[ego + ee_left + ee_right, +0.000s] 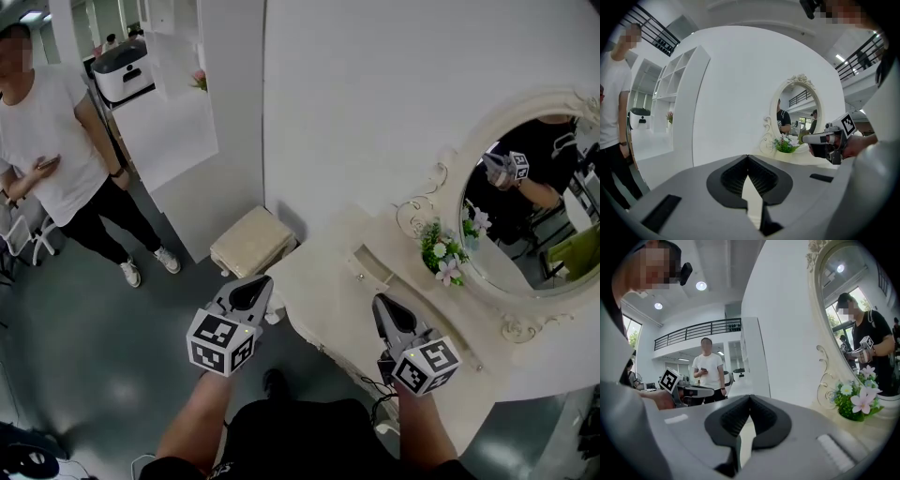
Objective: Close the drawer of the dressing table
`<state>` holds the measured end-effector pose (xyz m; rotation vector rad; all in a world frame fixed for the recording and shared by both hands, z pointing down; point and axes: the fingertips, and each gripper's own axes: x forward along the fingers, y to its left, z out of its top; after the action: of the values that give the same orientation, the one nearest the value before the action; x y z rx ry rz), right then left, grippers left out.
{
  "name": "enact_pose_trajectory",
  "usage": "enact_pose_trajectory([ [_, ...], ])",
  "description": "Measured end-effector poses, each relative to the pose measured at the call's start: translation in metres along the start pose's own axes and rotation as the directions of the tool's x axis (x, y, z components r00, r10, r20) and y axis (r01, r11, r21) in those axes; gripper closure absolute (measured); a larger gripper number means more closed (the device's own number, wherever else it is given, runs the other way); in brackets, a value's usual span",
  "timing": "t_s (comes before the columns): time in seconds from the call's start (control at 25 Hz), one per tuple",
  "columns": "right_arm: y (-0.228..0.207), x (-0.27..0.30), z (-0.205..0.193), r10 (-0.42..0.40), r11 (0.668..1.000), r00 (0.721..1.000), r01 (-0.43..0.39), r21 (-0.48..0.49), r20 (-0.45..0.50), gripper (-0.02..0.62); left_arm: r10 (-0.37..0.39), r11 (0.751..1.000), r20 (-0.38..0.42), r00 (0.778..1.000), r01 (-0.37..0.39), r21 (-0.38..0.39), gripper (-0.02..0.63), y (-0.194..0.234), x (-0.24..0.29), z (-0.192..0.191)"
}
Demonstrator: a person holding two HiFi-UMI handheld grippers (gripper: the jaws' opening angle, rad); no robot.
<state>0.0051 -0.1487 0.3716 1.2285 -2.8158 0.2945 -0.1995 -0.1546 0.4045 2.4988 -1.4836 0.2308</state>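
Observation:
The cream dressing table (328,291) stands at the right under an oval mirror (534,206), with a small flower bunch (441,253) on its top. From above I cannot make out its drawer front. My left gripper (261,286) hovers just off the table's left corner, jaws shut and empty. My right gripper (382,305) is held over the table's near edge, also shut with nothing in it. In the left gripper view the closed tips (748,157) point toward the mirror (799,110). In the right gripper view the closed tips (750,396) point along the table, with the flowers (855,401) at the right.
A padded cream stool (251,241) sits on the floor left of the table. A person in a white shirt (56,131) stands at the far left holding a phone. A white shelf unit (169,112) stands behind. The floor is grey.

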Motion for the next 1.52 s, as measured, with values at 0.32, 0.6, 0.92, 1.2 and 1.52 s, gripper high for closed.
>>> enact_pose_trajectory([
  [0.32,-0.008,0.031,-0.003,-0.030,1.000,0.999,0.030,0.007,-0.022,0.584,-0.103,0.995,-0.052,0.993,0.103,0.003,0.600,0.004,0.041,-0.007],
  [0.6,-0.041,0.035,-0.016,-0.046,0.998,0.998,0.048,0.047,-0.041,0.584,-0.176,0.982,-0.117,0.978,0.182,0.045,0.600,-0.025,0.093,-0.013],
  [0.92,-0.076,0.034,-0.037,-0.050,0.994,0.996,0.057,0.091,-0.079,0.584,-0.218,0.973,-0.176,0.960,0.227,0.031,0.597,-0.051,0.149,-0.033],
  [1.2,-0.096,0.026,-0.055,-0.056,0.990,0.992,0.070,0.122,-0.113,0.584,-0.280,0.956,-0.234,0.931,0.292,0.016,0.509,-0.081,0.189,-0.062],
  [1.52,-0.113,0.016,-0.067,-0.078,0.983,0.987,0.099,0.151,-0.142,0.584,-0.314,0.943,-0.299,0.901,0.332,0.011,0.466,-0.104,0.227,-0.105],
])
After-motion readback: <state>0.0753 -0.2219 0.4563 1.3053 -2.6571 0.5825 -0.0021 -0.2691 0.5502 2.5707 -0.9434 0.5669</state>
